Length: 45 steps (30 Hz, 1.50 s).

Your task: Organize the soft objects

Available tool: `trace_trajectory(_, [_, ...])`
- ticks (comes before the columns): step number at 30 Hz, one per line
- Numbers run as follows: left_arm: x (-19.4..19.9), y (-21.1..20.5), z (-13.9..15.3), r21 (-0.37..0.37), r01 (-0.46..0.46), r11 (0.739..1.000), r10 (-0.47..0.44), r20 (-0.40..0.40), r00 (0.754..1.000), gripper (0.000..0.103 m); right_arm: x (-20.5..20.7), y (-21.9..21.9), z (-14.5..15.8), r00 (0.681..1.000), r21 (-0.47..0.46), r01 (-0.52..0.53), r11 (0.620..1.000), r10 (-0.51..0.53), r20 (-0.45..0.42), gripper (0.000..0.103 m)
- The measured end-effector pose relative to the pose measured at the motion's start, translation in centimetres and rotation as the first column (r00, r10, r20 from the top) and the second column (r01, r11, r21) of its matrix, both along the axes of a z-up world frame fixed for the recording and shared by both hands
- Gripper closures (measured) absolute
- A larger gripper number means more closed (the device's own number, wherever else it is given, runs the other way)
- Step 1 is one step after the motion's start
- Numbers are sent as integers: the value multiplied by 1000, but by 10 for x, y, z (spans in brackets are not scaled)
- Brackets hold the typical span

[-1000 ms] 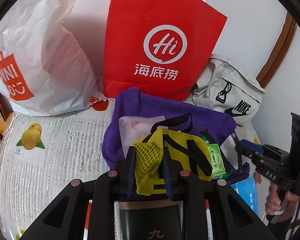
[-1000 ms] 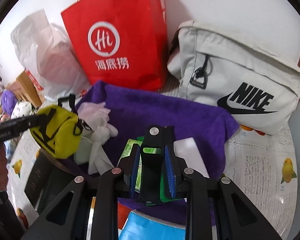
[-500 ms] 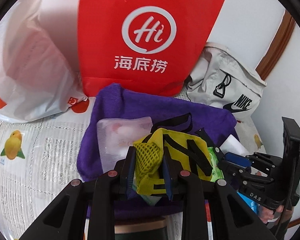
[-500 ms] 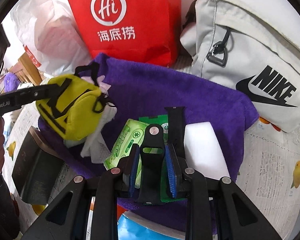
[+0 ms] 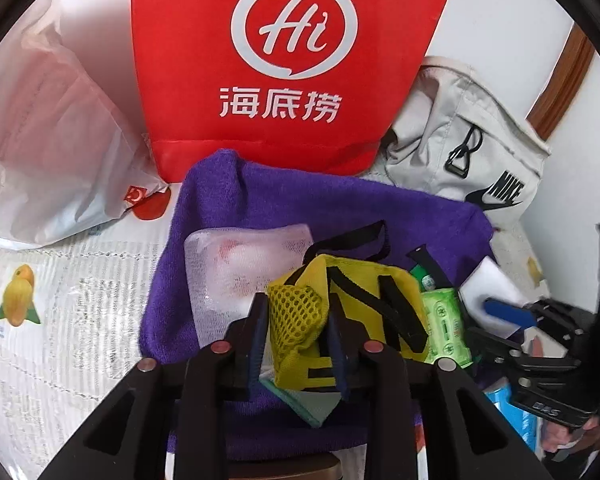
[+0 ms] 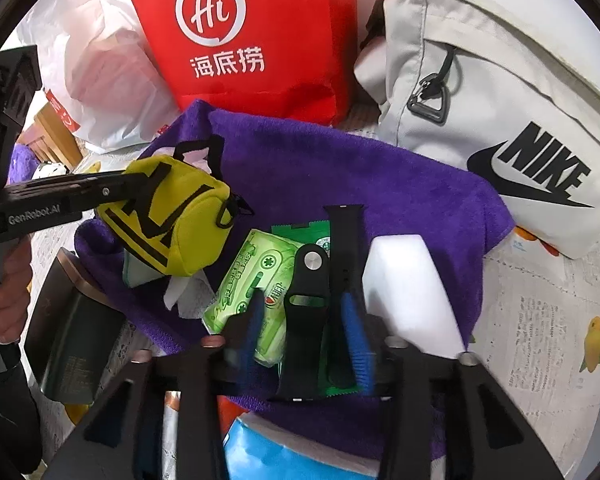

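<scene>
Left wrist view: the left gripper (image 5: pixel 298 340) is clamped on the mesh end of a yellow pouch (image 5: pixel 352 308), held just above a purple towel (image 5: pixel 340 208) spread on the bench (image 5: pixel 68 300). A clear packet (image 5: pixel 240 268) with pink contents lies on the towel to the pouch's left. A green tissue pack (image 5: pixel 446 326) sits at the pouch's right, with a white block (image 5: pixel 496 280) beyond it. At the far edge of the towel a red paper bag (image 5: pixel 292 60) stands upright, a white plastic bag (image 5: pixel 52 128) slumped to its left and a grey Nike bag (image 5: pixel 472 156) to its right.

From the right wrist, the right gripper (image 6: pixel 304 332) hangs low over the near part of the towel, its jaws having just been opening. A black watch strap (image 6: pixel 306 300) lies between the blue pads (image 6: pixel 354 336), which no longer press on it; the strap appears to rest on the tissue pack and a green wrapper (image 6: pixel 300 232), though the blur makes the contact hard to judge. The white block lies just right of the strap. To the left, the other gripper holds the pouch clear of the towel, a hand (image 6: pixel 4 280) on its handle, with a dark box (image 6: pixel 72 328) on the bench beneath and a blue packet (image 6: pixel 260 452) at the near edge.
</scene>
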<state>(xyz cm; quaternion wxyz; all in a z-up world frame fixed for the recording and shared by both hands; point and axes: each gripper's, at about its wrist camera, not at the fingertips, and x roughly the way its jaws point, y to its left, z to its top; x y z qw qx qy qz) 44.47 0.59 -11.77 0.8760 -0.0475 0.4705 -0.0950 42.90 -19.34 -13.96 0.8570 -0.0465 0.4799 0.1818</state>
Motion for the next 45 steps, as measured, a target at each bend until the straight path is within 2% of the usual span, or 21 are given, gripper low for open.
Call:
trace_trajectory(2, [-1,-1,1,13,-1,1000,1,-4,1000,72,-3,-2,5,1000,1,7,1000,-7,8,49])
trace_trajectory(4, [-4,1,3,10,-10,1000,10,-3,1000,55,-7,-3,11,1000,-6,13,1000,-13,17,48])
trace_trajectory(6, [-9,2,9,16,-17,1000,17,11,1000,48,-11,-4,17,999,-7,23,1000,-23,24,48])
trace_trajectory(10, [-26,2,25,45,-18,999,16,45,999,44,-25,-9,29,998,5,55,998,-55,37,40])
trace_trajectory(16, [-62,4,50,74,-43,996,37,82,996,35,-56,-19,48,992,31,118,993,-119,47,38])
trace_trajectory(21, [-104,6,68,71,-56,996,49,97,994,26,-94,-14,59,981,-65,175,982,-169,99,38])
trace_trajectory(24, [-134,5,77,67,-55,996,48,100,994,19,-117,-14,63,979,-60,183,981,-177,99,38])
trace_trajectory(25, [-143,4,79,66,-52,996,45,104,994,17,-127,-15,64,980,-46,181,982,-177,91,36])
trace_trajectory(27, [-159,2,83,69,-49,996,42,111,993,11,-141,-17,67,979,-24,189,982,-187,84,23])
trace_trajectory(28, [-172,1,86,72,-51,996,42,123,992,8,-150,-18,69,977,-10,199,980,-197,84,19])
trace_trajectory(29, [-181,0,88,74,-53,996,43,134,990,7,-158,-20,70,975,7,207,978,-207,85,15])
trace_trajectory(33, [-221,-2,98,81,-61,995,46,173,984,4,-192,-23,78,966,30,236,971,-238,103,12])
trace_trajectory(40, [-282,-9,107,93,-70,993,48,216,975,3,-252,-28,92,941,31,296,955,-297,159,12])
trace_trajectory(45, [-323,-12,110,109,-88,990,59,250,966,3,-290,-29,99,937,30,296,955,-297,183,12])
